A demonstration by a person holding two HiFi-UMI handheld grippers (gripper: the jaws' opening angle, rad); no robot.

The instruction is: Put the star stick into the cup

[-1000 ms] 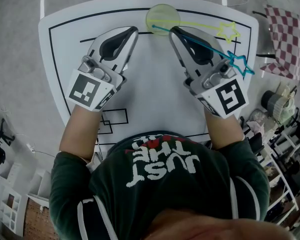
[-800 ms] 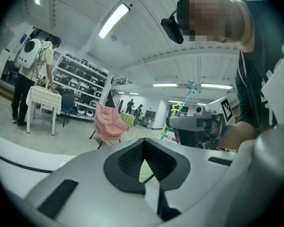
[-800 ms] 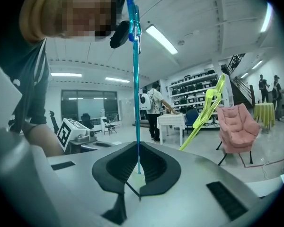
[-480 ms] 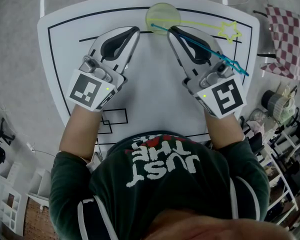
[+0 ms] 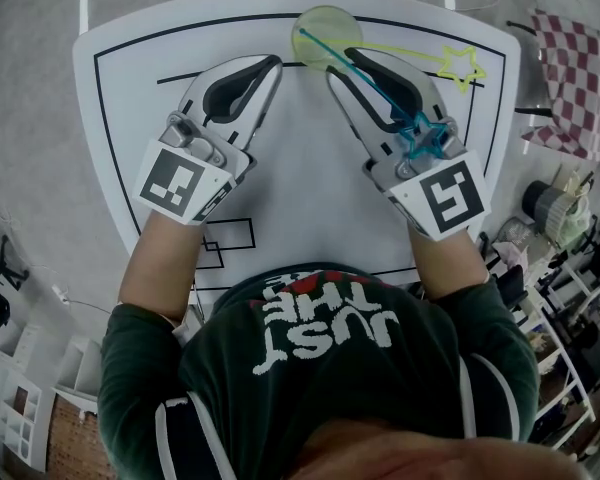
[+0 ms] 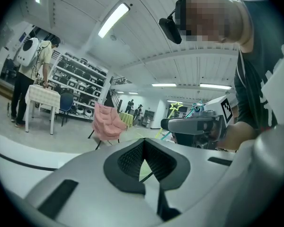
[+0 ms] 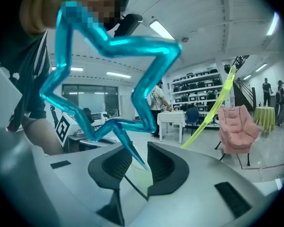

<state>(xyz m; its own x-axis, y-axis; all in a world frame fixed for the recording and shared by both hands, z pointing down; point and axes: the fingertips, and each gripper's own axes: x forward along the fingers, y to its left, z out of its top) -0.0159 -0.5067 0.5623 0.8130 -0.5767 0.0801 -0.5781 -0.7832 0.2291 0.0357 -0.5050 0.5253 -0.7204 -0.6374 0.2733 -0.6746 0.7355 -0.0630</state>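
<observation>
A pale green cup [image 5: 326, 36] stands at the far edge of the white table [image 5: 300, 198]. A yellow star stick [image 5: 460, 65] leans out of it to the right. The blue star stick [image 5: 423, 136] runs from the cup back over my right gripper [image 5: 348, 60]. Its star [image 7: 137, 44] stands close in front of the right gripper view's camera. The right jaws have just been opening; the stick's shaft passes loosely between them [image 7: 139, 150]. My left gripper [image 5: 270, 63] rests shut and empty left of the cup [image 6: 144, 148].
A red-checked cloth [image 5: 580, 78] and several cluttered items lie on the floor right of the table. The yellow stick [image 7: 213, 112] slants across the right gripper view. The right gripper [image 6: 194, 125] shows in the left gripper view.
The right jaws have parted. The blue stick has swung: its star went from out at the right to just over the right gripper's body, next to the marker cube. The left gripper stayed put.
</observation>
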